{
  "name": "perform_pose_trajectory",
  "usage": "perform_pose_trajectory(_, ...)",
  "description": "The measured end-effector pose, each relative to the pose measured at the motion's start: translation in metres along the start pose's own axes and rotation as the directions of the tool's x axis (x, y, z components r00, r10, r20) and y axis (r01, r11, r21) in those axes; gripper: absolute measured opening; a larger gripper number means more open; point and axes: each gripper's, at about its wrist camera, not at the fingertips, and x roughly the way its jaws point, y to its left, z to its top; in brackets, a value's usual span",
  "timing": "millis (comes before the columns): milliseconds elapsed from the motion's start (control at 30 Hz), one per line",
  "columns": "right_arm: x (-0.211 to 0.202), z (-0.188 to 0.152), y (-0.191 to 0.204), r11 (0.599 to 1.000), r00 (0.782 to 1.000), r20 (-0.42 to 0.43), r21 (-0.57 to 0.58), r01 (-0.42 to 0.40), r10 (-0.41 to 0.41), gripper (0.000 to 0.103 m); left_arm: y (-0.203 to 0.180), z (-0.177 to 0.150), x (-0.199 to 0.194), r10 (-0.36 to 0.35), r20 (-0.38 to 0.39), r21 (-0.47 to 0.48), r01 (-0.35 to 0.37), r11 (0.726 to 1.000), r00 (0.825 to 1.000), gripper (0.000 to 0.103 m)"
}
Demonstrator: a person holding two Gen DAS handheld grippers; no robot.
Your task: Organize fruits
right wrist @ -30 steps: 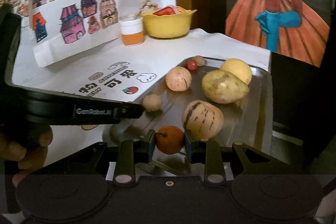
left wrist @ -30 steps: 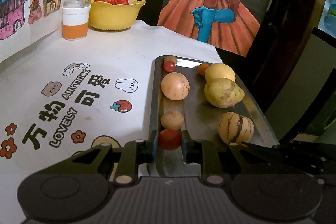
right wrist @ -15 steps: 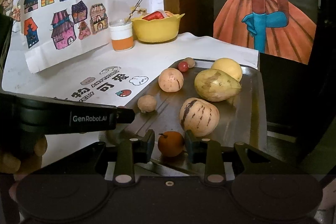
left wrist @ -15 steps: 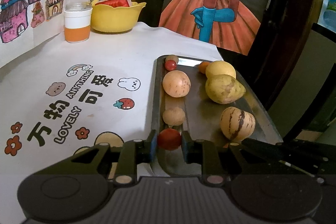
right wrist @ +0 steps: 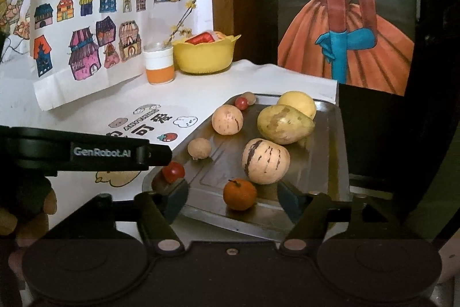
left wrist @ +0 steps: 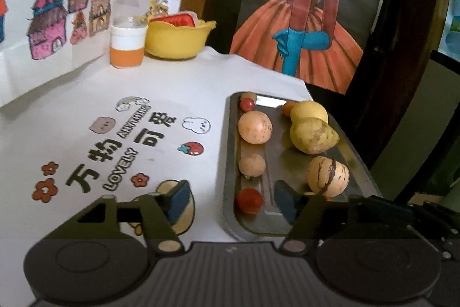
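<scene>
Fruit sits gathered on the long grey metal tray (right wrist: pixel 330 151), which lies on the white printed tablecloth (left wrist: pixel 161 82) at the table's right edge. I see the small red cherry tomato (left wrist: pixel 249 200) resting in the tray's near left corner, and the little orange tangerine with its stalk (right wrist: pixel 239 194) resting on the tray's near end, just in front of the pale striped pepino melon (right wrist: pixel 265 160).

My left gripper (left wrist: pixel 232 202) is spread wide, gripping nothing; the tomato lies between its fingers, closer to the right one, which hangs over the tray while the left one hangs over the cloth. My right gripper (right wrist: pixel 233 199) is likewise wide apart and empty, with the tangerine between its blue pads (right wrist: pixel 290 202), touching neither as far as I can tell.

Along the tray's left edge I see a small round tan fruit (left wrist: pixel 251 165), then a larger peach-coloured round fruit (left wrist: pixel 254 127), then another small red tomato (left wrist: pixel 247 104) with a brownish fruit behind it. On the right side a yellow-green mango-shaped fruit (right wrist: pixel 283 124) leans against a round yellow fruit (right wrist: pixel 297 102). From the left camera an orange shape peeks behind that yellow one; it's too hidden to name.

At the table's far end stand a yellow scalloped bowl (right wrist: pixel 205 55) and a white-and-orange jar (right wrist: pixel 159 66), before drawings of coloured houses (right wrist: pixel 86 48).
</scene>
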Motion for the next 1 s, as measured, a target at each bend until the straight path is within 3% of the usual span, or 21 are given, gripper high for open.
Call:
perform_pose_trajectory(300,-0.023,-0.007,0.009,0.999,0.997,0.061,0.015,0.045,-0.045,0.096,0.013,-0.009,-0.030,0.029,0.087,-0.007,-0.029,1.000,0.996,0.099)
perform_pose_trajectory(500,-0.042,-0.013,0.021,0.998,0.992,0.109,0.013,0.060,-0.061,0.102,0.019,-0.018,-0.054,0.029,0.151,0.014,-0.032,0.999,0.988,0.102)
perform_pose_trajectory(1000,-0.077,-0.034,0.044,0.996,0.983,0.164,0.034,0.078,-0.083,0.102,0.043,-0.044,-0.089,0.060,0.201,0.015,-0.064,0.998,0.978,0.103)
